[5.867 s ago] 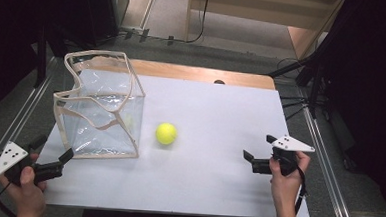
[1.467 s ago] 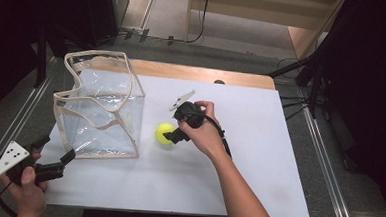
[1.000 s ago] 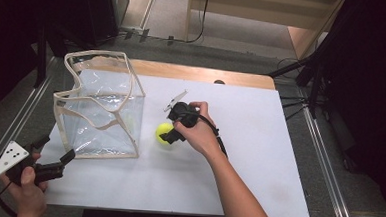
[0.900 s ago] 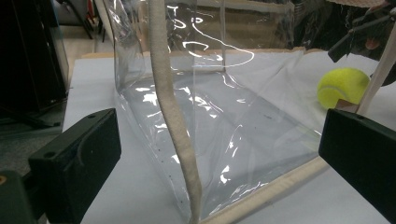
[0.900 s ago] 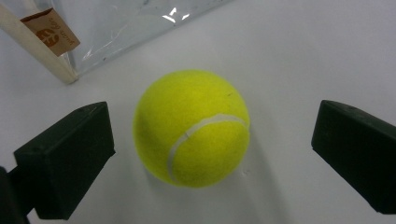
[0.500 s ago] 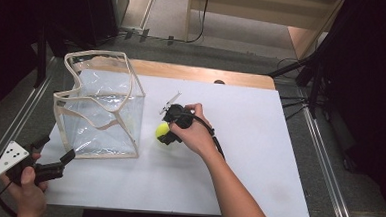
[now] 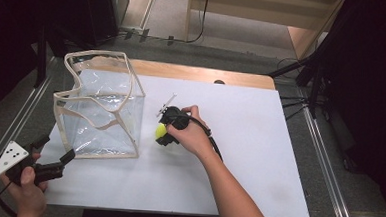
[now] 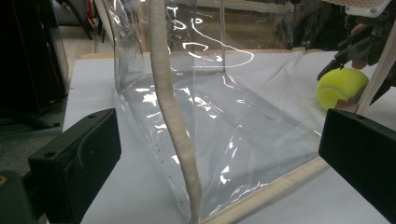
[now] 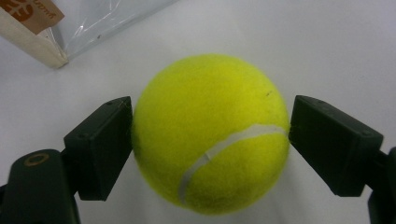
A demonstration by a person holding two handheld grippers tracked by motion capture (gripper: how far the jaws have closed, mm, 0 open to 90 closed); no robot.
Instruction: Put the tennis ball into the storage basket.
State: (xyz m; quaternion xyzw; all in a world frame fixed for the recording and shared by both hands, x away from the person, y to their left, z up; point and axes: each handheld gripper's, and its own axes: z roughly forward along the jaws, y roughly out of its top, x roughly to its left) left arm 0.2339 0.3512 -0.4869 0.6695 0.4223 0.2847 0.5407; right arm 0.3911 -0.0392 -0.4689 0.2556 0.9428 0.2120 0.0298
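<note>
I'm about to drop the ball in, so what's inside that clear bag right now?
Nothing shows through the clear bag: just its see-through walls and the white table beneath. The tennis ball sits outside it, between the right gripper jaws.

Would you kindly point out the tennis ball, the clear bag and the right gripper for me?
tennis ball (image 9: 210, 135), right gripper view, middle of its yellow felt.
clear bag (image 7: 108, 116), high view, its transparent front wall.
right gripper (image 9: 210, 140), right gripper view, midway between its fingertips, either side of the ball.
</note>
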